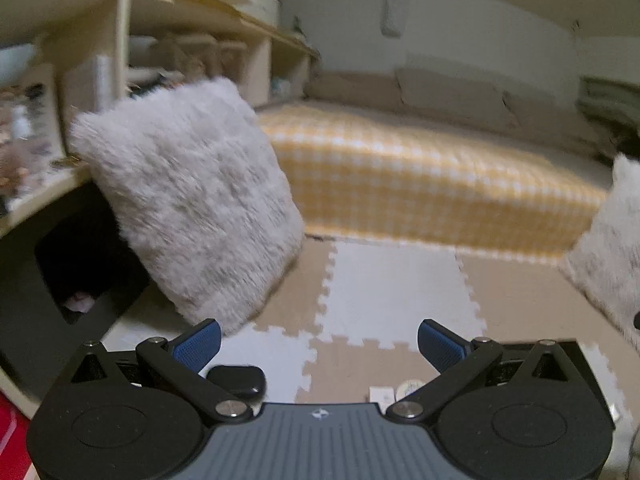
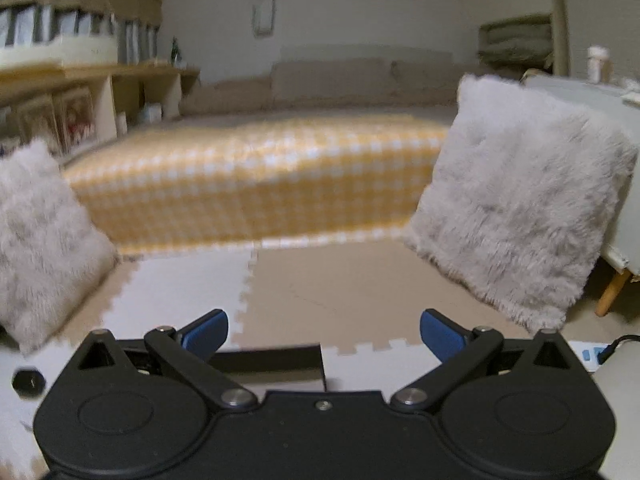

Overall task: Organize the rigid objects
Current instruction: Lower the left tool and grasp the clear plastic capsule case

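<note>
My left gripper (image 1: 320, 342) is open above a foam puzzle-mat floor (image 1: 400, 288), nothing between its blue pads. Just below its left finger lies a small black rounded case (image 1: 238, 380). Near its right finger sit a small white box (image 1: 380, 394) and a round pale item (image 1: 410, 387), both partly hidden. My right gripper (image 2: 324, 332) is also open and holds nothing. A flat black box edge (image 2: 272, 362) lies right behind its fingers. A small black hexagonal object (image 2: 28, 380) rests on the floor at the far left of the right wrist view.
Two fluffy grey pillows (image 1: 192, 200) (image 2: 520, 200) lean at either side. A yellow checked mattress (image 2: 256, 176) fills the middle ground. Wooden shelves (image 1: 132, 52) line the left wall. A dark box (image 1: 60, 272) sits under them. A white power strip (image 2: 592, 354) lies at right.
</note>
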Tool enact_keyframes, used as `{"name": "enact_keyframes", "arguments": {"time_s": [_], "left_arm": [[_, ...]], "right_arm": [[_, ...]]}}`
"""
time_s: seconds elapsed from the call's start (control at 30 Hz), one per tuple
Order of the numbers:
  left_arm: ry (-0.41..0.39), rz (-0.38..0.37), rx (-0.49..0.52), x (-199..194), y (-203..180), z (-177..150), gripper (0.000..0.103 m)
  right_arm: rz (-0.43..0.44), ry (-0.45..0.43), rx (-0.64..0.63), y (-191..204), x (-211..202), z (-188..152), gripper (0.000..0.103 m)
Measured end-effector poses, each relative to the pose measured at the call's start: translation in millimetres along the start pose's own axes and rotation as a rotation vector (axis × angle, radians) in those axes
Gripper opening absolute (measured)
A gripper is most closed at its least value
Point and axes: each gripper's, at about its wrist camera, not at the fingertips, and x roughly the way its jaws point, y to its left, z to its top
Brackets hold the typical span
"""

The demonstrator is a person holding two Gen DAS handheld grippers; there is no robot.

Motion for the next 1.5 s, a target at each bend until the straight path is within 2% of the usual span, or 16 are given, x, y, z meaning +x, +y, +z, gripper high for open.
{"name": "enact_keyframes", "arguments": {"time_s": [0.17, 0.33, 0.4, 0.47, 0.57, 0.6, 0.67, 0.73, 0.93, 0.97, 1.07, 1.2, 1.5], "left_arm": [[0.111, -0.045, 0.04, 29, -1, -13, 0.103], [0.205, -0.086, 0.019, 55, 7, -25, 0.103], [0.244, -0.11, 0.004, 63, 11, -28, 0.103], [0.28, -0.125, -0.014, 71, 14, -30, 0.103], [0.34, -0.137, -0.037, 83, 18, -36, 0.103], [0.352, -0.133, -0.039, 86, 18, -37, 0.103], [0.388, -0.14, -0.043, 92, 18, -42, 0.103], [0.419, -0.155, -0.048, 97, 19, -46, 0.103], [0.492, -0.223, -0.064, 107, 16, -56, 0.101], [0.506, -0.23, -0.072, 110, 17, -58, 0.1], [0.556, -0.252, -0.11, 116, 19, -63, 0.092], [0.586, -0.249, -0.113, 124, 20, -68, 0.085], [0.648, -0.248, -0.045, 153, 23, -77, 0.085]], "right_arm": [[0.008, 0.13, 0.041, -17, 33, -7, 0.103], [0.019, 0.28, 0.017, -20, 57, -17, 0.102], [0.059, 0.341, 0.017, -20, 64, -23, 0.089], [0.098, 0.41, 0.016, -19, 72, -29, 0.067], [0.084, 0.491, -0.015, -14, 82, -40, 0.045], [0.084, 0.51, -0.019, -13, 84, -42, 0.042], [0.089, 0.538, -0.011, -12, 86, -45, 0.022], [0.071, 0.558, -0.024, -11, 90, -47, 0.016], [0.037, 0.611, -0.107, -2, 98, -56, 0.012], [0.048, 0.621, -0.106, -1, 99, -57, 0.008], [0.037, 0.639, -0.118, 1, 99, -58, 0.003], [0.034, 0.65, -0.114, 2, 96, -59, 0.003], [0.034, 0.65, -0.108, 2, 96, -59, 0.003]]}}
